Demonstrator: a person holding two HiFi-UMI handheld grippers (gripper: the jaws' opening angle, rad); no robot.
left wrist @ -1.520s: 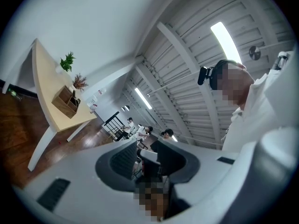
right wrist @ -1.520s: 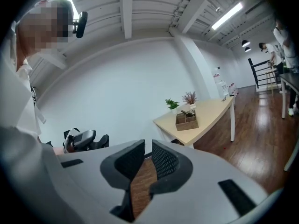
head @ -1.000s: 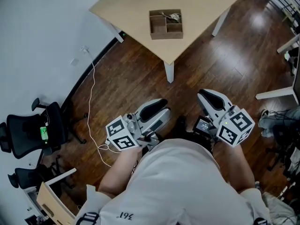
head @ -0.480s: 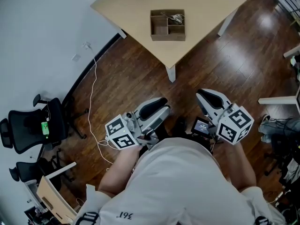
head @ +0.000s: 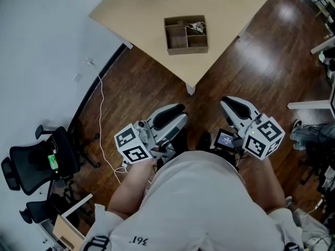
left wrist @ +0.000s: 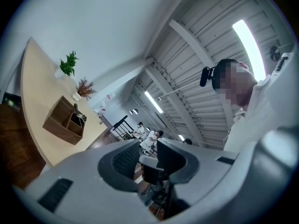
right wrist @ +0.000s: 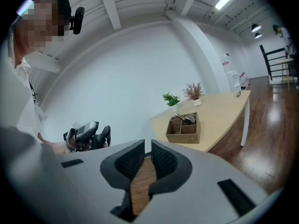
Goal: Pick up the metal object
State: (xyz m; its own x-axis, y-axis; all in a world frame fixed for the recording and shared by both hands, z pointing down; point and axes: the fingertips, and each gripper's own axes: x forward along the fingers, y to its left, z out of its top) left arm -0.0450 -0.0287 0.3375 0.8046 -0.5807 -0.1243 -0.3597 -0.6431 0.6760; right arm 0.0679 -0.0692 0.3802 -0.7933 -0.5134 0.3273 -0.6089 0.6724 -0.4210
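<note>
Between the pads of the left gripper (left wrist: 148, 154) we see a narrow gap with nothing in it, only distant room showing through. The pads of the right gripper (right wrist: 147, 156) are drawn almost together, leaving a thin slit that shows bare floor (head: 152, 88), and they too grip nothing. From the head view we find both grippers held low and close to the body, over the floor and short of the table (head: 136, 9). The metal object (head: 194, 25) lies well apart from both sets of pads, in the wooden box (head: 178, 48) on the table, in the compartment at the upper right as the head view frames it. Only the right gripper view lets us see the left gripper from the side, held in a hand, along with a small green plant (right wrist: 171, 99) standing on the table beyond the box. Only the left gripper view shows us people (left wrist: 149, 136) far off under the ribbed ceiling. Only the head view shows the white cable (head: 100, 103) trailing over the floor and the black office chair (head: 34, 161) by the wall.
</note>
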